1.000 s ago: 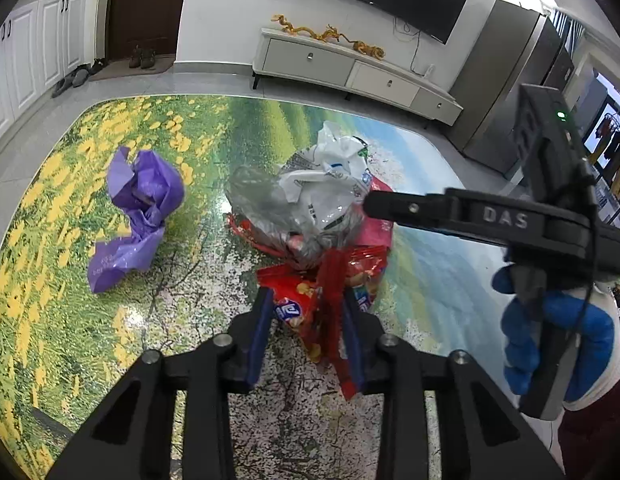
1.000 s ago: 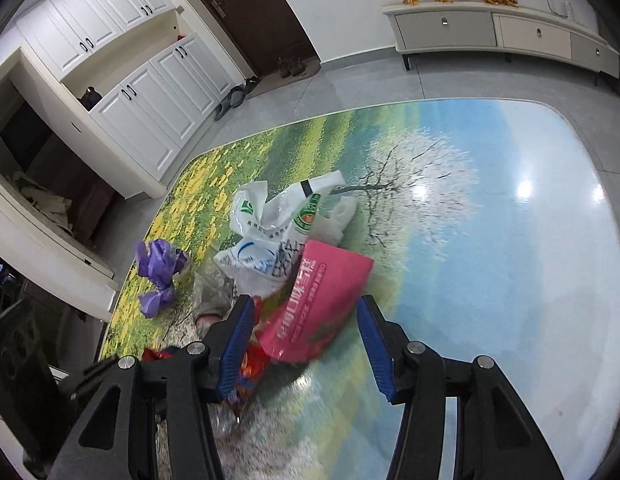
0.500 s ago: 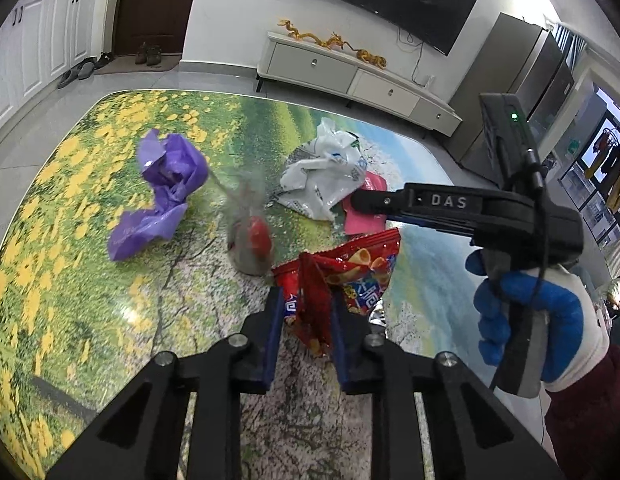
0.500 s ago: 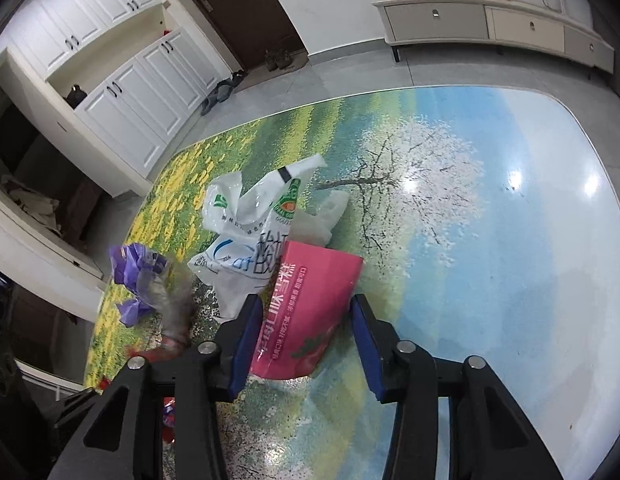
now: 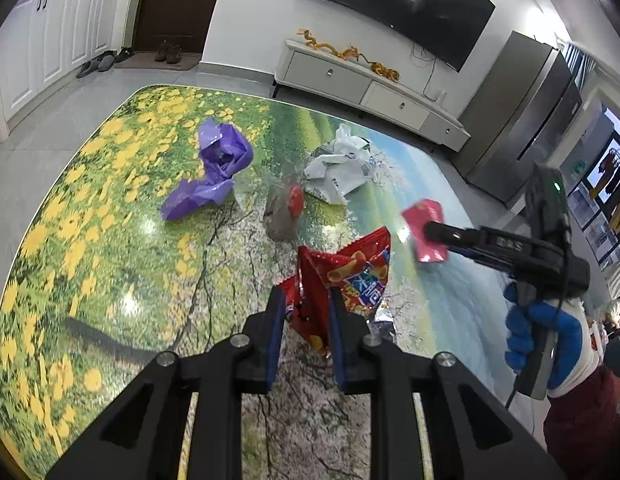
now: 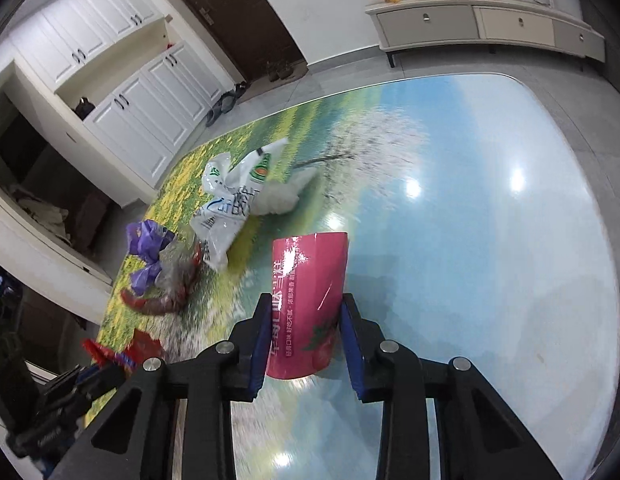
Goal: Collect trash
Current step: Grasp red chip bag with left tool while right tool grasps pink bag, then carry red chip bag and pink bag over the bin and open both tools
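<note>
My left gripper (image 5: 306, 304) is shut on a crumpled red snack bag (image 5: 349, 272), held just above the flower-print table (image 5: 110, 240). My right gripper (image 6: 304, 312) has a pink pouch (image 6: 310, 272) bowed between its pads; its jaws are still closing. In the left wrist view the pink pouch (image 5: 419, 212) hangs off the table at the right gripper's (image 5: 429, 236) tip. On the table lie a purple bag (image 5: 218, 160), a grey clear bag with something red inside (image 5: 284, 208) and white plastic bags (image 5: 341, 168).
A hand in a blue and white glove (image 5: 541, 336) holds the right gripper at the right. Beyond the table stand a low white cabinet (image 5: 349, 80) and a steel fridge (image 5: 529, 120). White cupboards (image 6: 122, 92) line the left wall.
The left gripper has drawn the red snack bag back out of the pile. The right gripper has narrowed on the pink pouch and carried it off to the right; the grey bag stayed behind.
</note>
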A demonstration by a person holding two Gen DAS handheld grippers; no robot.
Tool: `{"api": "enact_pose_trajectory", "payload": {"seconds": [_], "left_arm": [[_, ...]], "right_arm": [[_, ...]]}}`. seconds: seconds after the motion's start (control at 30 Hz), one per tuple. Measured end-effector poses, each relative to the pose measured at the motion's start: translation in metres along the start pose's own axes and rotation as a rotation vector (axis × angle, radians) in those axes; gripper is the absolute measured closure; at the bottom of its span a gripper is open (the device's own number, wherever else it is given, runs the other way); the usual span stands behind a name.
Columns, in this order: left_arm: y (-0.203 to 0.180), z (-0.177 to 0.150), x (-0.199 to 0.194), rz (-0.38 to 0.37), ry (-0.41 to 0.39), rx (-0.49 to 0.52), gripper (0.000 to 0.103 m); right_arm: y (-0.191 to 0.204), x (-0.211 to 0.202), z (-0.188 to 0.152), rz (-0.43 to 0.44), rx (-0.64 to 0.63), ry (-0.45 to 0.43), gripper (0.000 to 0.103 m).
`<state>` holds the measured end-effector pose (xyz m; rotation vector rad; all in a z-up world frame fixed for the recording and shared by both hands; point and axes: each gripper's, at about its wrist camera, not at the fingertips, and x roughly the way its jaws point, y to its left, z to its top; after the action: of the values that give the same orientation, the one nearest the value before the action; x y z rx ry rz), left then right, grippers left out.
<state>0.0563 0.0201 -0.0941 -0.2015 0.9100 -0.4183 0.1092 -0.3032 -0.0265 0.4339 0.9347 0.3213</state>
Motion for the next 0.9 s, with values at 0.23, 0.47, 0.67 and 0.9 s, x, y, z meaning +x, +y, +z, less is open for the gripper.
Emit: {"api": "enact_pose_trajectory", "payload": {"seconds": [0.23,0.47,0.67,0.9], "left_arm": [[-0.006,-0.004,-0.013,-0.003,-0.008,-0.017,0.083],[-0.041,0.006,-0.023,-0.046,-0.022,0.024,0.084],[-0.087,0.015,-0.008,-0.132,0.013,0.069,0.086],[-0.163,0.024,0.031,-0.225,0.09,0.17,0.087]], "right_arm": [[-0.022,-0.046,-0.024,0.037,0.047,-0.06,0.073],[-0.05,-0.103,-0.042,0.038,0.077,-0.153,0.072],[-0.093,-0.164,-0.062,-0.05,0.111,-0.245,0.072],[-0.157,-0.212,-0.094,-0.179,0.214,-0.3,0.072]]}}
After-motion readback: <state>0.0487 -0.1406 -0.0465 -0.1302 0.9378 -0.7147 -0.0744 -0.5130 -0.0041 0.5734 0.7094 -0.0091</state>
